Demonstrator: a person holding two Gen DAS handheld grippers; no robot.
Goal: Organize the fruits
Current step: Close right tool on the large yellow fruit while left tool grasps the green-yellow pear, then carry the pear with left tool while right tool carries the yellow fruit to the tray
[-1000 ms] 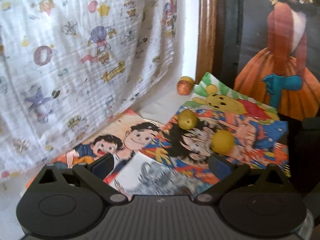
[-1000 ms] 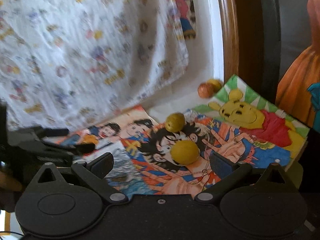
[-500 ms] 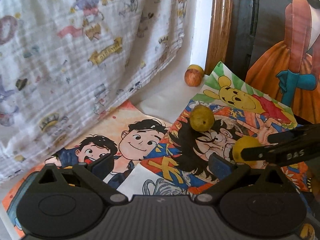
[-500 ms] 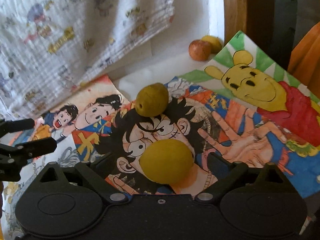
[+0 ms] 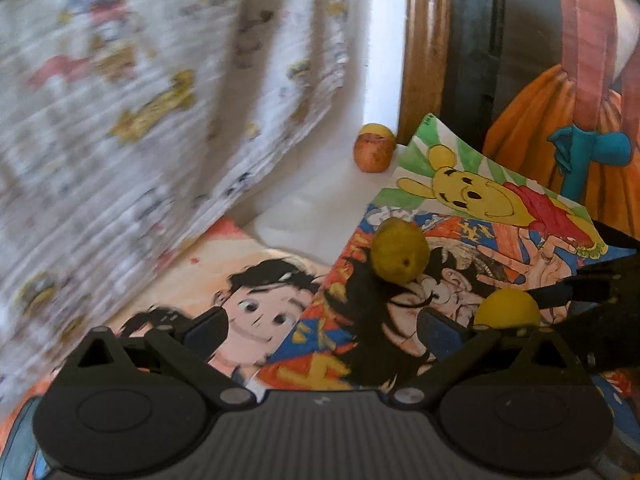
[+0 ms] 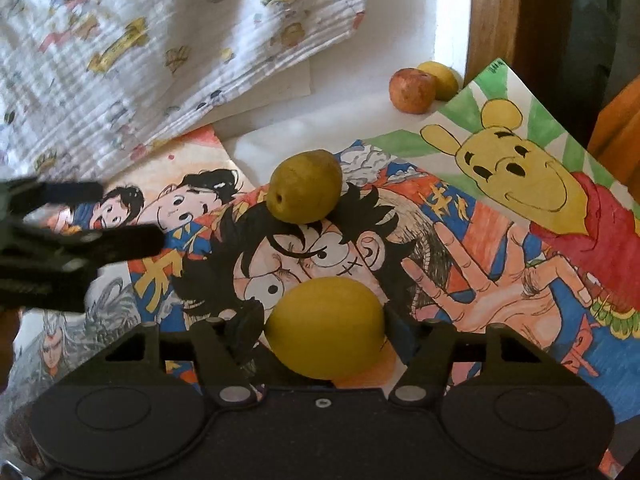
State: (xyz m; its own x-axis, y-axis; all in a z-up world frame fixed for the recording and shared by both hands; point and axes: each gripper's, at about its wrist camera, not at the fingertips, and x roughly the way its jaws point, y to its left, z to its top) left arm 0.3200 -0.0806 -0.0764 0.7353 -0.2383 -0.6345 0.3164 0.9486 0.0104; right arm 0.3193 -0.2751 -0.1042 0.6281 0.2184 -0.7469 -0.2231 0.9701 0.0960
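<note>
A yellow fruit [image 6: 325, 326] lies on a cartoon drawing [image 6: 460, 240], and my right gripper [image 6: 322, 330] is shut on it, a pad against each side. In the left wrist view the same yellow fruit [image 5: 506, 308] shows at the right between dark fingers [image 5: 572, 286]. A greenish fruit [image 6: 304, 186] [image 5: 400, 250] rests just beyond it on the drawing. A red fruit [image 6: 412, 90] [image 5: 374, 154] and a second yellow fruit [image 6: 440, 76] sit together at the back by the wooden post. My left gripper [image 5: 322, 328] [image 6: 132, 216] hovers open over the drawings with nothing in it.
A cartoon-print cloth [image 5: 160, 100] hangs over the left side down to the table. A wooden post [image 5: 420, 48] and a painting of a figure in an orange dress [image 5: 560, 100] stand at the back right. Several drawings [image 5: 256, 304] overlap on the white surface.
My right gripper moved forward and down over the yellow fruit and shut on it. My left gripper pushed forward toward the greenish fruit and stayed open.
</note>
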